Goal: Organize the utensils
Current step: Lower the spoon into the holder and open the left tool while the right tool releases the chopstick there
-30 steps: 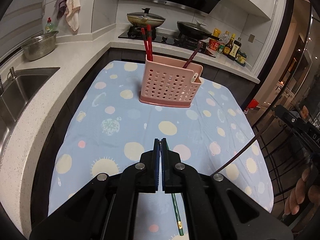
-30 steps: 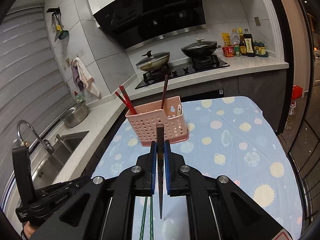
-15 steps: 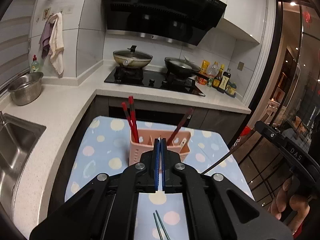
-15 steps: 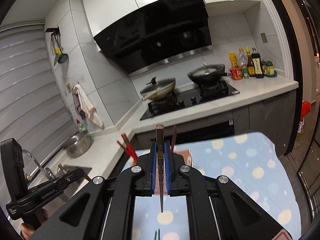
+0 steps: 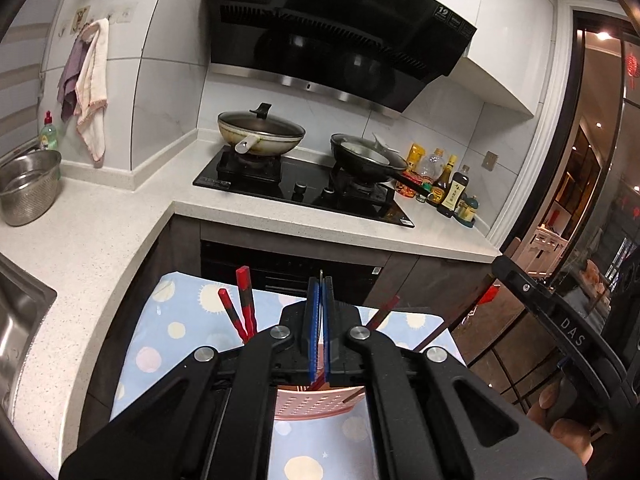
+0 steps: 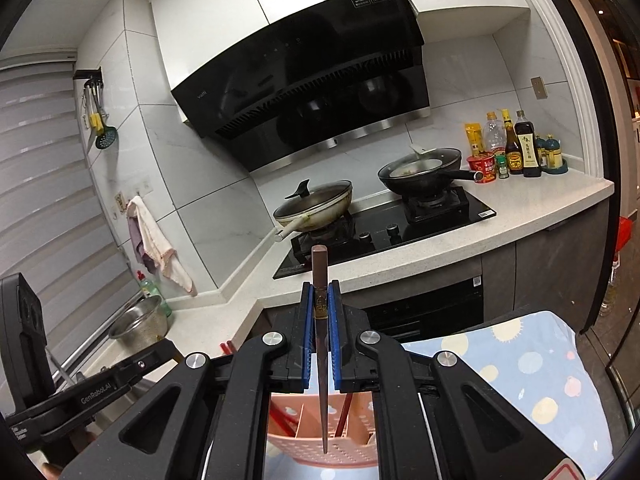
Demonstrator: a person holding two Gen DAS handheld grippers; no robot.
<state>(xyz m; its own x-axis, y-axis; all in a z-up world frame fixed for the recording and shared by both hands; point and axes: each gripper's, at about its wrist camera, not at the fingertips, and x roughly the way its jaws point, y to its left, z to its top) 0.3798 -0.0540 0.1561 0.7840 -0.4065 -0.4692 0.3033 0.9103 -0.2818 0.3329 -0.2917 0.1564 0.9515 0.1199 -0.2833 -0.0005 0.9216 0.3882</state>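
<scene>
R gripper (image 6: 321, 312) clamps a dark chopstick (image 6: 320, 344), long axis upright, tip pointing down into the pink basket (image 6: 320, 446) directly below, on the table's far edge. L gripper (image 5: 320, 320) pinched narrow; can't tell if it holds anything.

I note a lidded pan (image 5: 261, 136) left on the stove (image 5: 304, 188), a black wok (image 5: 366, 160) right, sauce bottles (image 6: 516, 148) beyond, steel colander (image 5: 28, 188) far left.

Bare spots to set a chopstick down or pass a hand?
Free: blue cloth right of the pink basket; white counter between steel bowl and stove. Crowded: bottles beside the stove; red chopsticks in the basket's left end.
</scene>
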